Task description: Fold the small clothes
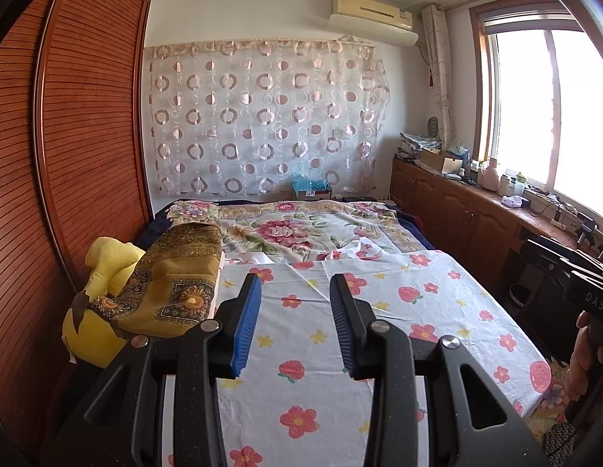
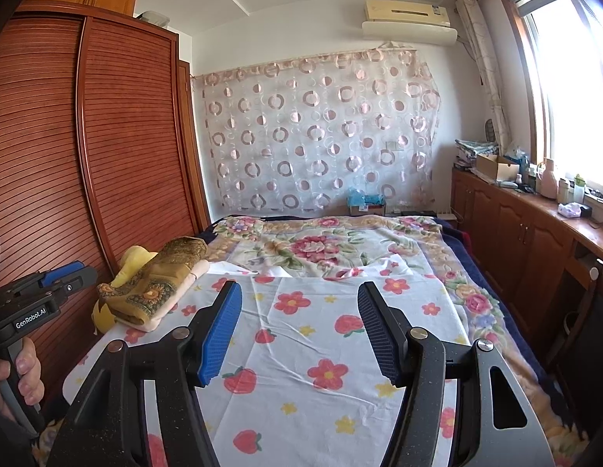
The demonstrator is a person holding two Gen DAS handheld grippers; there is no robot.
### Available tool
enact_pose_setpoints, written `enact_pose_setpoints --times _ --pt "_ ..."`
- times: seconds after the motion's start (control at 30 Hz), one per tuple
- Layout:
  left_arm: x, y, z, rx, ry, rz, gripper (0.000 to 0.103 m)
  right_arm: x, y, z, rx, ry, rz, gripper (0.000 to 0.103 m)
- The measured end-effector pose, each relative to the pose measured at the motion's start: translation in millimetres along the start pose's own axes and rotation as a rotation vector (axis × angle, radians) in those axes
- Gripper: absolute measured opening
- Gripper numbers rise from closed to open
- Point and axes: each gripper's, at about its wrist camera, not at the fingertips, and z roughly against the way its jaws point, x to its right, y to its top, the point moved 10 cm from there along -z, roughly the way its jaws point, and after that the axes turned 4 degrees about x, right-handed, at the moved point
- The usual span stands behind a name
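A white sheet with red flowers (image 1: 340,311) (image 2: 321,342) is spread flat on the bed. No small garment lies on it in either view. My left gripper (image 1: 295,295) is open and empty, held above the sheet. My right gripper (image 2: 297,303) is open and empty, also above the sheet. The left gripper's body (image 2: 41,292) shows at the left edge of the right wrist view, held in a hand. The right gripper's body (image 1: 585,292) shows at the right edge of the left wrist view.
A brown-gold patterned folded cloth (image 1: 173,284) (image 2: 161,280) lies on a yellow plush toy (image 1: 103,264) at the bed's left side. A wooden slatted wardrobe (image 1: 87,136) stands left. A wooden cabinet (image 1: 457,210) with clutter runs along the window on the right. A floral blanket (image 1: 301,229) covers the far bed.
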Motion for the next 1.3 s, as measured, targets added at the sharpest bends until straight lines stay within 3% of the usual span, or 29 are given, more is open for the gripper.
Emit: enact_pose_setpoints --times 1.3 --pt "0.9 -3.3 -0.2 0.003 0.0 -0.002 0.038 4.0 4.5 -1.4 0.01 0.002 0.001 0.064"
